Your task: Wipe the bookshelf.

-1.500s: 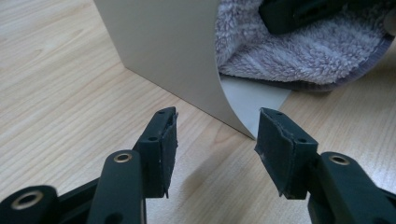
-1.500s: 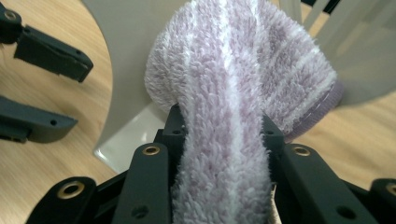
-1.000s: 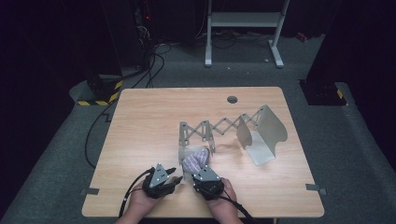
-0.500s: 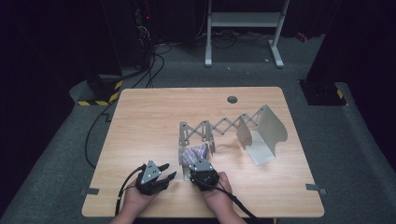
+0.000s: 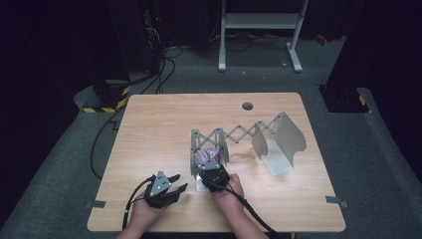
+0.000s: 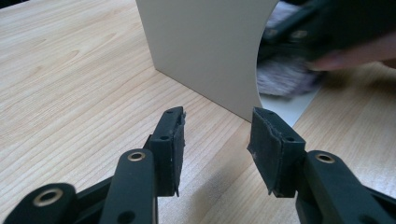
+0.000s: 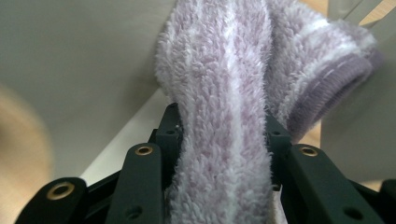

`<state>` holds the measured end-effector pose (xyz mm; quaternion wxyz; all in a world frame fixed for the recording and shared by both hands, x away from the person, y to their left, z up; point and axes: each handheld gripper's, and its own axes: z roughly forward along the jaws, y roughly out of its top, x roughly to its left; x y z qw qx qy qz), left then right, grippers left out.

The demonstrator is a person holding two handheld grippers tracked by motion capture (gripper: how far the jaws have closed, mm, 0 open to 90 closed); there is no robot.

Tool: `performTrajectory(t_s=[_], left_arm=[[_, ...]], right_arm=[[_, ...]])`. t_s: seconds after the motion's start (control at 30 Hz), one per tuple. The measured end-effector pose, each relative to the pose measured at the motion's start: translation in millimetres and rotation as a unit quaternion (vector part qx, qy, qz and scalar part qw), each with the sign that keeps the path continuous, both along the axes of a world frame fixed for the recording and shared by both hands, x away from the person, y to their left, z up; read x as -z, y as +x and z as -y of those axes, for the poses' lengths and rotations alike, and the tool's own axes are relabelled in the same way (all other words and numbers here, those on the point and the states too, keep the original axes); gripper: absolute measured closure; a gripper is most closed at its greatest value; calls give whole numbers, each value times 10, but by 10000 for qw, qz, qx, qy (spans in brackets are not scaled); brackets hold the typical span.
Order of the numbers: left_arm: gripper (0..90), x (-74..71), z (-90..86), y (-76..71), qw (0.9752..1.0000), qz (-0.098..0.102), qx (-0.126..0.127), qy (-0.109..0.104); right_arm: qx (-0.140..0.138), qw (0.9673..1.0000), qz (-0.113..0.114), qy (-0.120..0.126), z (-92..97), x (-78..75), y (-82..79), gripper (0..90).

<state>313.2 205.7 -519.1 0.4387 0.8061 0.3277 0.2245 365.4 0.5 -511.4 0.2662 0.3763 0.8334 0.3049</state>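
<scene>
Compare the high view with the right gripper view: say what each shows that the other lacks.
High view: the whole table, the left gripper resting open, and the far end plate of the accordion rack.
Right gripper view: the lilac sock's fluffy pile and darker cuff, pinched between the jaws.
Both: the right gripper holding the sock at the rack's near plate.

Fluffy cloth sock, wooden table

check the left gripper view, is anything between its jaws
No, the left gripper has open jaws with just bare table in the gap.
</scene>
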Motion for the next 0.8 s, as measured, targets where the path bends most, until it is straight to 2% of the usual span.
performTrajectory(t_s=[0.03,0.07,0.1,0.2,0.23,0.27,0.43,0.57,0.8], left_arm=[[548,1,-7,7,10000,3,-20,13],[548,1,-7,7,10000,3,-20,13],[548,0,-12,10,10000,-6,-37,5],[548,-1,-17,12,10000,-6,-56,-5],[548,-3,-19,13,10000,-7,-63,-20],[548,-7,-23,13,10000,2,-78,-18],[544,-8,-36,20,9999,-14,-123,-33],[545,-8,-48,24,9998,-23,-173,-58],[545,-8,-51,20,9998,-30,-179,-50]], right_arm=[[-103,9999,-15,44,21,11,-111,619],[-103,9999,-15,44,21,11,-111,619],[-199,9997,-25,123,54,24,-238,619],[-332,9992,-32,227,98,34,-432,619],[-332,9992,-32,227,98,34,-432,619],[-403,9988,-39,265,118,38,-544,618],[-547,9979,-84,345,169,30,-709,619],[-596,9977,-73,311,183,23,-733,616],[-504,9984,-52,240,126,3,-526,614]])
